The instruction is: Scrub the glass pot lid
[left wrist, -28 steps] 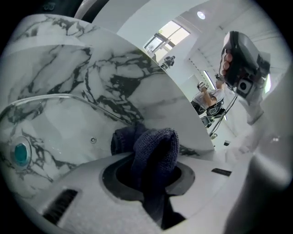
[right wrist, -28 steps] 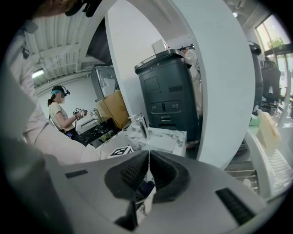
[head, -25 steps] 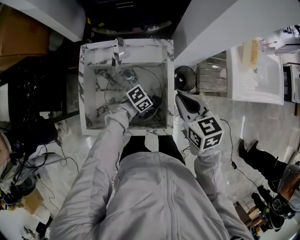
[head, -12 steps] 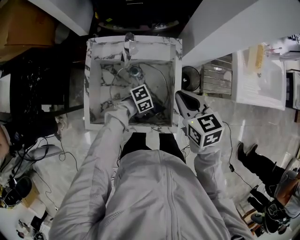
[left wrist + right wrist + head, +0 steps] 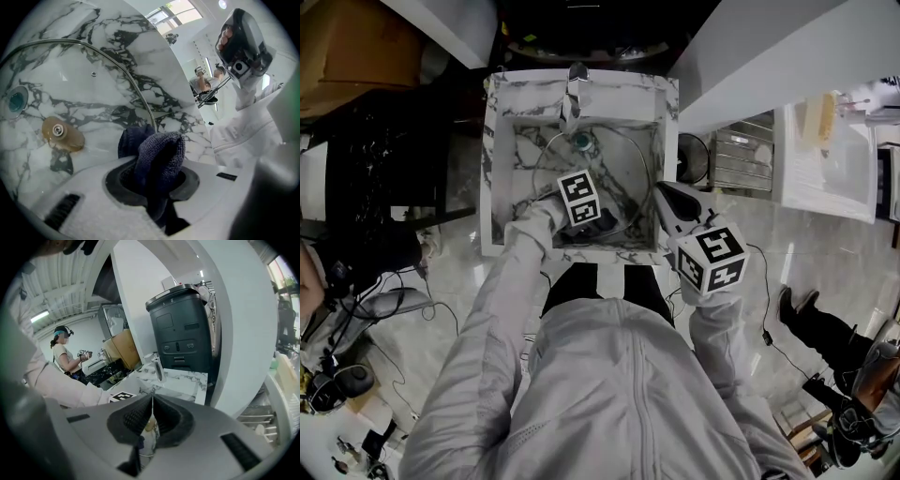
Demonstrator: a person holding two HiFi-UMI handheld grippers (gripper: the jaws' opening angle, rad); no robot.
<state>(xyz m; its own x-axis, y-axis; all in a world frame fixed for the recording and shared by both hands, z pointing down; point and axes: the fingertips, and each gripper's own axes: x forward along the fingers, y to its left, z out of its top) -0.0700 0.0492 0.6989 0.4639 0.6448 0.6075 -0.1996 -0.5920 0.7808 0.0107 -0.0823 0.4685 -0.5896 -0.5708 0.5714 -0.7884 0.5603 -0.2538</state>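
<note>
Half done at best, seemingly: dark cloth (image 5: pixel 157 150) clamped in left gripper (image 5: pixel 154 185) by lid (image 5: pixel 84 98) in sink (image 5: pixel 497 141), centre frame; right gripper (image 5: pixel 151 404) closed, empty, idle at centre right.

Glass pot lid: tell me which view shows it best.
Left gripper view: the glass pot lid is close up, rim and knob clear. Head view shows it small, partly behind the left gripper. Right gripper view shows none of it clearly.
</note>
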